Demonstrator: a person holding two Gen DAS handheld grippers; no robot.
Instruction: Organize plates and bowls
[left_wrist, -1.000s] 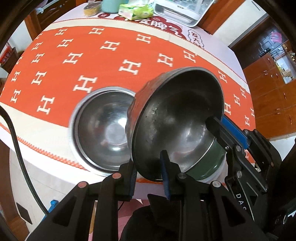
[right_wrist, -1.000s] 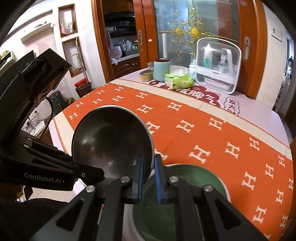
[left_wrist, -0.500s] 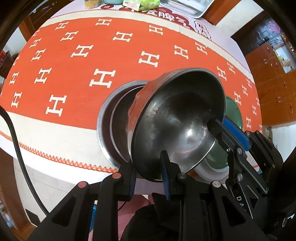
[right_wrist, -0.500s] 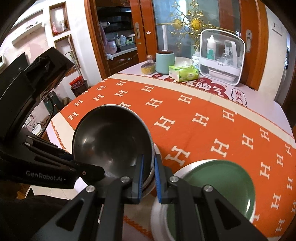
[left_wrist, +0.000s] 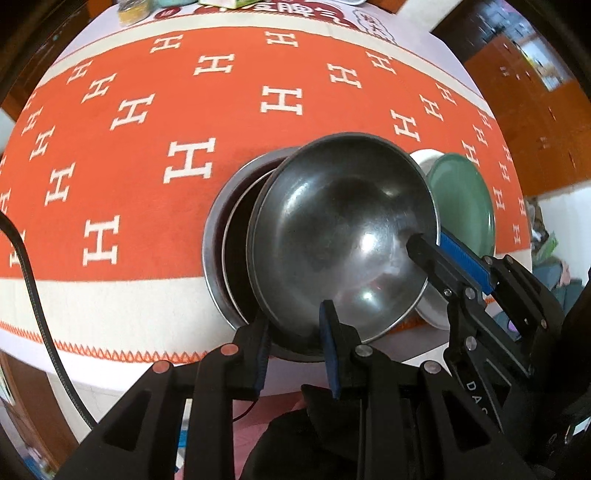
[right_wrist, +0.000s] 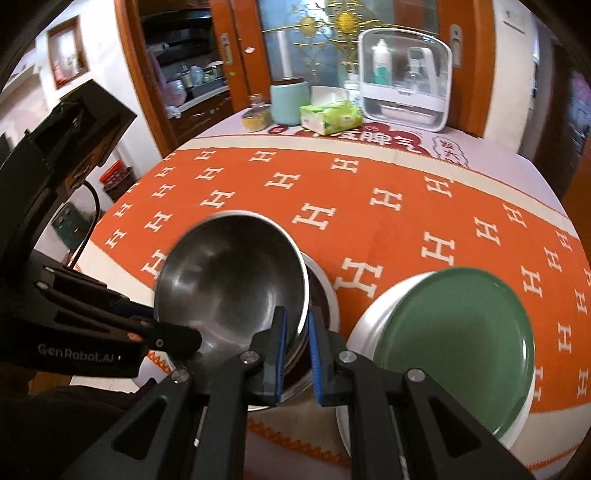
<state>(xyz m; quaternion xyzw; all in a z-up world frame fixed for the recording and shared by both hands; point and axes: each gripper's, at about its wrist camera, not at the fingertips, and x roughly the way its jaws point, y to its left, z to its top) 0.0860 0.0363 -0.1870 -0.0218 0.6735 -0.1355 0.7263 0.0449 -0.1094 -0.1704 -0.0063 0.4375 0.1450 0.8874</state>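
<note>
Orange cloth (left_wrist: 229, 206) with white H marks covers the round table (right_wrist: 509, 166), cream border running along the near edge. At the far side stand a teal jar (right_wrist: 290, 101), a green tissue box (right_wrist: 330, 118), a small yellow tin (right_wrist: 255, 119) and a clear-lidded white case (right_wrist: 406, 99), with wooden doors and a kitchen shelf behind them.

Both of my grippers are clenched on one steel bowl (left_wrist: 343, 225). My left gripper (left_wrist: 295, 354) pinches its near rim, one pad outside the wall and one inside. My right gripper (right_wrist: 297, 354) bites the rim on the other side, the blue pads close together with the thin wall between them; from the left camera its fingers (left_wrist: 443, 262) reach in over the rim from the right.

I hold the bowl tilted, its open face turned toward me and its far edge raised. It sits partly within a second steel bowl (left_wrist: 221, 258) that rests on the cloth near the table's front edge; the lower one's rim shows as a crescent at the left and beyond. Whether the two bowls touch at the bottom I cannot tell.

Just right of the bowls lies a green plate (right_wrist: 454, 343) stacked on a white plate (right_wrist: 364, 321), both flat on the cloth. A black cable (left_wrist: 33, 295) hangs at the left.
</note>
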